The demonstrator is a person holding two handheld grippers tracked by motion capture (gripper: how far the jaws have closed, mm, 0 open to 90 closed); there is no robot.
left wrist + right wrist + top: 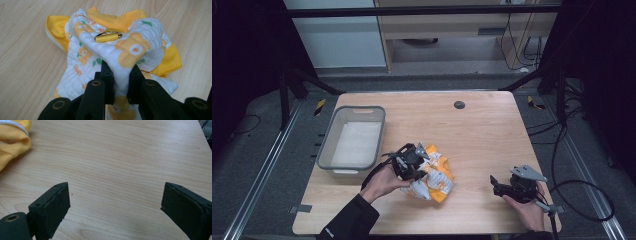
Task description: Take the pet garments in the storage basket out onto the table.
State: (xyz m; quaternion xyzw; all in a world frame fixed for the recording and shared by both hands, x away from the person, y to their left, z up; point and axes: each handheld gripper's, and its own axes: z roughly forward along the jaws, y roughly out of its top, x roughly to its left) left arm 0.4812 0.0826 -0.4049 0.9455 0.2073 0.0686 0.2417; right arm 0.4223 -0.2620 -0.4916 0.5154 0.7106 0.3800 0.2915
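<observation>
A small quilted garment point(435, 175), white with orange flowers and a yellow lining, lies crumpled near the middle of the wooden table point(482, 130). My left gripper point(412, 165) is shut on a raised fold of it; in the left gripper view the garment point(125, 50) is pinched between the two black jaws of the left gripper point(121, 80), with a yellow strap and metal ring point(108, 36) on top. My right gripper point(495, 183) rests low at the table's front right, open, nothing between its jaws. The right gripper point(113, 200) faces bare wood, and a yellow edge of the garment point(12, 140) shows at top left.
A grey plastic bin point(353, 140) stands at the table's left side, with only a pale bottom showing inside. A small dark round cap point(459, 104) sits in the tabletop near the far edge. Cables trail on the floor to the right of the table.
</observation>
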